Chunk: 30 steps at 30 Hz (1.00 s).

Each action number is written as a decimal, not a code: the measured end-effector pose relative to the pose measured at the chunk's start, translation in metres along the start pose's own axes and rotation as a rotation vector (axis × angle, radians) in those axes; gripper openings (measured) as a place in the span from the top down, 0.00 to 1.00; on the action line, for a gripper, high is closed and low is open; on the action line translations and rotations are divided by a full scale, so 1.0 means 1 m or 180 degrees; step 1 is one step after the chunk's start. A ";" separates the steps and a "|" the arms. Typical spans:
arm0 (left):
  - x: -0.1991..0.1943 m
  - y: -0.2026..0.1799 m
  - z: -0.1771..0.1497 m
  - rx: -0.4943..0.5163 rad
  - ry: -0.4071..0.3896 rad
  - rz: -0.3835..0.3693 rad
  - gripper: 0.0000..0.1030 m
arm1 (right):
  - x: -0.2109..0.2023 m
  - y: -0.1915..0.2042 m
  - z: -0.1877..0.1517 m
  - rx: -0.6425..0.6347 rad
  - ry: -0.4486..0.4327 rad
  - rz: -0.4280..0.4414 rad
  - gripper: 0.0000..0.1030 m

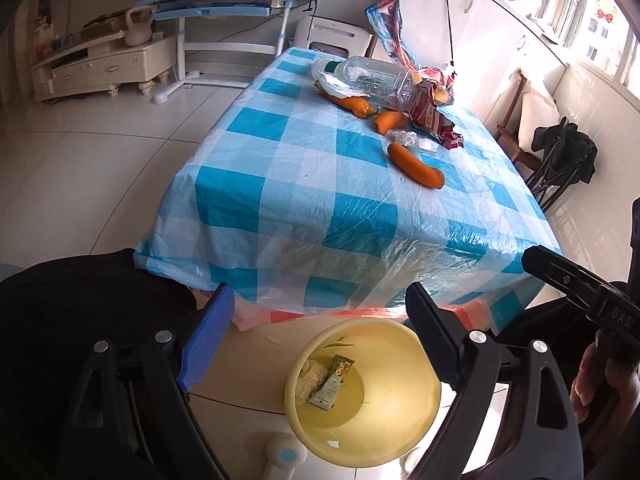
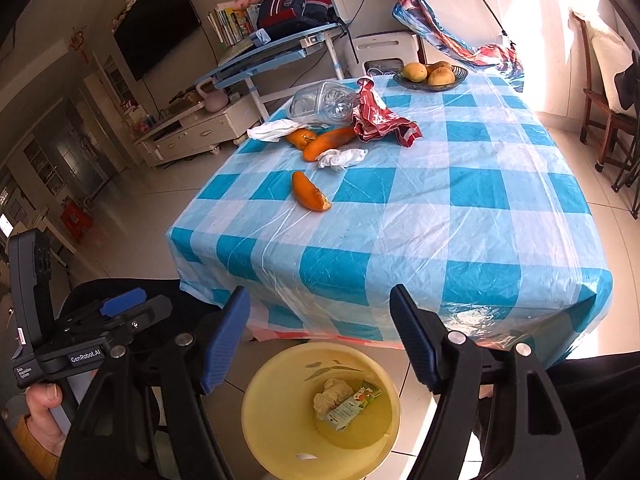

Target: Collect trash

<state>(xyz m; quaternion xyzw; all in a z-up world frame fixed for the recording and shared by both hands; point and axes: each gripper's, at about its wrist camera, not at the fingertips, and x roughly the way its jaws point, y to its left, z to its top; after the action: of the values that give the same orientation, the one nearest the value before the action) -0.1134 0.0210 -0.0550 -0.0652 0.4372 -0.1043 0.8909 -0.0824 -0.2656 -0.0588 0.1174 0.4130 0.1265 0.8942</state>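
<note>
Above the yellow bin [image 1: 362,396], left gripper [image 1: 316,344] and right gripper [image 2: 320,344], both angled downward, jaws spread, empty.

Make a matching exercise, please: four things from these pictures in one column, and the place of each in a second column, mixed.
Things:
1. small carton
2. clear plastic bottle
3. fruit bowl
4. backpack

Places:
a. far edge of the checked table
b. inside the yellow bin on the floor
c. on the blue desk behind the table
d. lying on its side beside the red wrapper

Pairs: 1-b, 2-d, 3-a, 4-c
</note>
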 end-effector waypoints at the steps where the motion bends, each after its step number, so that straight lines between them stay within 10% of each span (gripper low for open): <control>1: 0.000 0.000 0.000 0.0007 -0.0005 0.0008 0.19 | 0.000 0.000 0.000 0.0003 0.0001 0.0000 0.32; 30: -0.002 0.001 0.000 -0.0020 -0.0009 0.0007 0.18 | 0.000 0.001 0.000 0.0000 0.0000 0.0000 0.32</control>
<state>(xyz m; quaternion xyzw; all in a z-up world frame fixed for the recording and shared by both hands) -0.1147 0.0223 -0.0538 -0.0676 0.4363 -0.1018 0.8915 -0.0824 -0.2644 -0.0590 0.1174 0.4130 0.1264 0.8942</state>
